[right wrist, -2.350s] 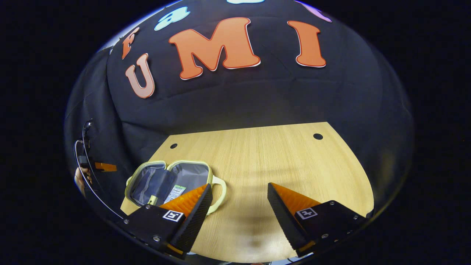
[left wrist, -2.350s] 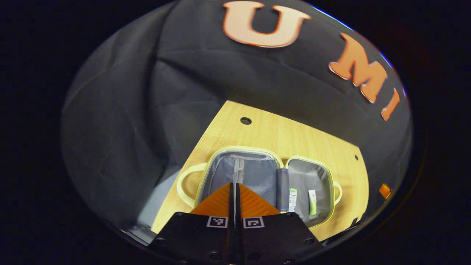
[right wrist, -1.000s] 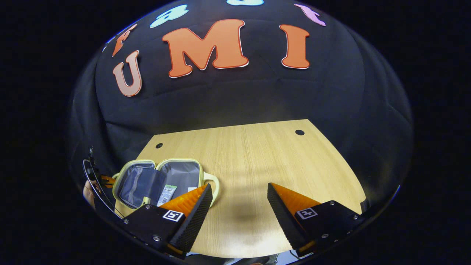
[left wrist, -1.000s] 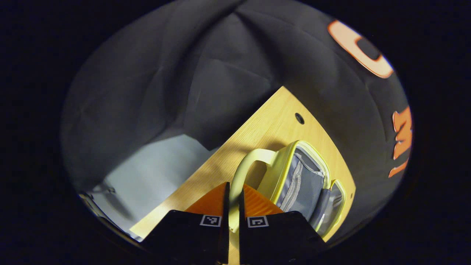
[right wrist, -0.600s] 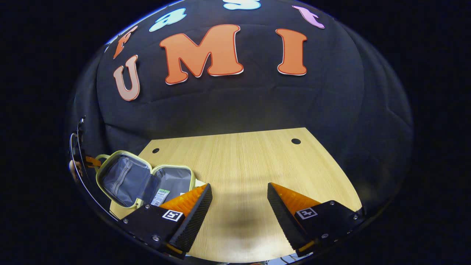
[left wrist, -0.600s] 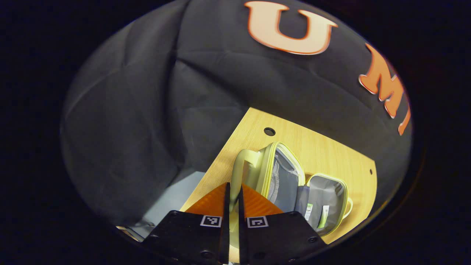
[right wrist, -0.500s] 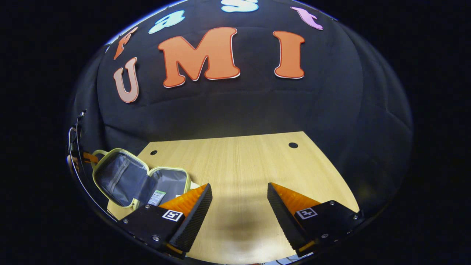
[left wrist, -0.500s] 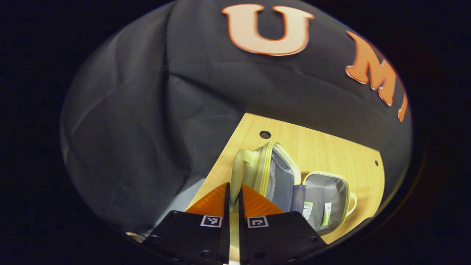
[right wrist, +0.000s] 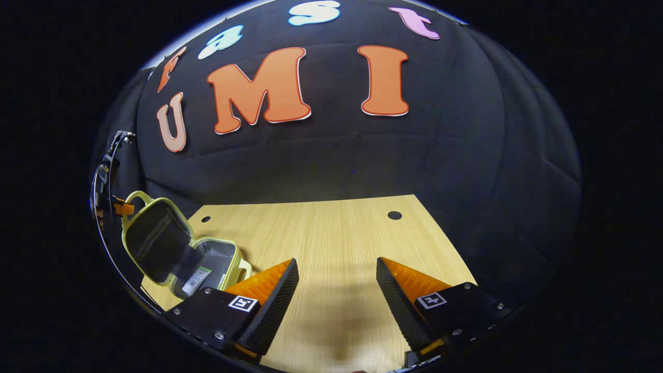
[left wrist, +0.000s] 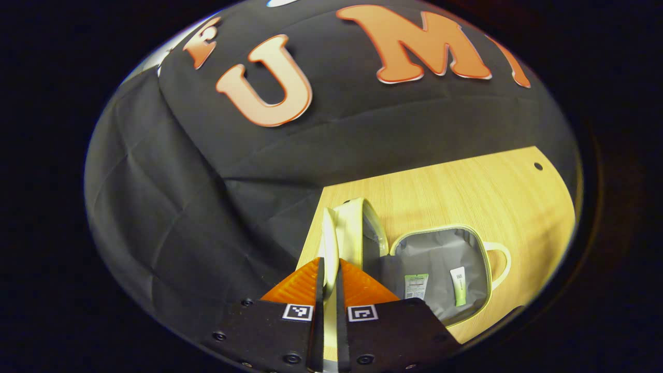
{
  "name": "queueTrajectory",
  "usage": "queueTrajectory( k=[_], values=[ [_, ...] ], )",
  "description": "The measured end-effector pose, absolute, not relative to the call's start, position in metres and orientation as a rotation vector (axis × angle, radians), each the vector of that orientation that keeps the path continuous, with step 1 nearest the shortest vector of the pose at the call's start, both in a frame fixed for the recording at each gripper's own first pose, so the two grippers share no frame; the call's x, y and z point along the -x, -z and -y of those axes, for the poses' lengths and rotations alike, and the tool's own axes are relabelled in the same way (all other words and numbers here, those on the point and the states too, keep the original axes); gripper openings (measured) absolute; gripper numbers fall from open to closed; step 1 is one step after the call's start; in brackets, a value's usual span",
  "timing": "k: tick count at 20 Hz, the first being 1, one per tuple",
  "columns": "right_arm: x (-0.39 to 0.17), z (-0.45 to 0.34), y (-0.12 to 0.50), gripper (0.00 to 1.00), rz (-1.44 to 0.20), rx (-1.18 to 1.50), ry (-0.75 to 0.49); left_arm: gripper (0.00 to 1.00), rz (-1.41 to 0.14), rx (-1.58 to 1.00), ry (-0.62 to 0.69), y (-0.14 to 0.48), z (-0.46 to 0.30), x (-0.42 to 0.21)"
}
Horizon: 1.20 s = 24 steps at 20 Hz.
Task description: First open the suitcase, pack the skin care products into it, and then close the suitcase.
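Observation:
A small pale-yellow suitcase [left wrist: 486, 290] with grey lining lies on the wooden table. Its base half lies flat and holds a white-and-green packet [left wrist: 416, 286] and a green tube [left wrist: 458, 285]. The lid half [left wrist: 352, 233] stands nearly upright. My left gripper [left wrist: 327, 277] is shut on the lid's yellow handle [left wrist: 329, 243]. In the right gripper view the raised lid [right wrist: 153, 237] and base [right wrist: 210, 265] sit at the far left, with the left gripper [right wrist: 122, 208] at the lid's handle. My right gripper [right wrist: 336, 272] hangs open over bare table, right of the suitcase.
The wooden table [right wrist: 336, 238] has small round holes [right wrist: 394, 215] near its far edge. Black cloth walls close off the back and sides. The table's left edge [left wrist: 311, 238] runs just beside the suitcase lid.
My left gripper took hold of the lid's handle and has swung the lid up from flat to nearly upright. The right gripper has stayed open in about the same spot.

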State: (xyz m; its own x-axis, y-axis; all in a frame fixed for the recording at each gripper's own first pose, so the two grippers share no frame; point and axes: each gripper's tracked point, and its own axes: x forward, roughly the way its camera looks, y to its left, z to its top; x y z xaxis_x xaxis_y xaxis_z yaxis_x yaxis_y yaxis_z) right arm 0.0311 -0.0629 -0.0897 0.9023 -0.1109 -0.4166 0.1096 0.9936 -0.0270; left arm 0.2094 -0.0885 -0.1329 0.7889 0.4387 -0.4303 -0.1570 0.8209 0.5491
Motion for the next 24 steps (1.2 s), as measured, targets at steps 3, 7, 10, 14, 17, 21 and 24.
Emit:
queueTrajectory(
  k=[3, 7, 10, 14, 17, 21, 24],
  values=[
    [-0.024, 0.081, 0.09, 0.96, -0.424, -0.007, 0.125, 0.11, -0.587, -0.585, -0.295, 0.143, 0.134, -0.219],
    [-0.019, 0.106, 0.091, 0.96, -0.423, -0.026, 0.15, 0.11, -0.606, -0.637, -0.186, 0.175, 0.2, -0.231],
    [-0.009, 0.126, 0.096, 0.96, -0.432, -0.045, 0.173, 0.11, -0.639, -0.679, -0.106, 0.209, 0.249, -0.236],
    [0.002, 0.144, 0.102, 0.96, -0.452, -0.046, 0.195, 0.11, -0.742, -0.671, 0.035, 0.287, 0.303, -0.235],
    [0.007, 0.149, 0.102, 0.96, -0.459, -0.047, 0.202, 0.11, -0.849, -0.683, 0.067, 0.349, 0.314, -0.237],
    [0.022, 0.163, 0.11, 0.96, -0.483, -0.032, 0.206, 0.11, -0.88, -0.778, 0.07, 0.361, 0.32, -0.236],
    [0.024, 0.167, 0.113, 0.96, -0.496, -0.024, 0.189, 0.11, -0.863, -0.86, 0.026, 0.355, 0.327, -0.233]
  ],
)
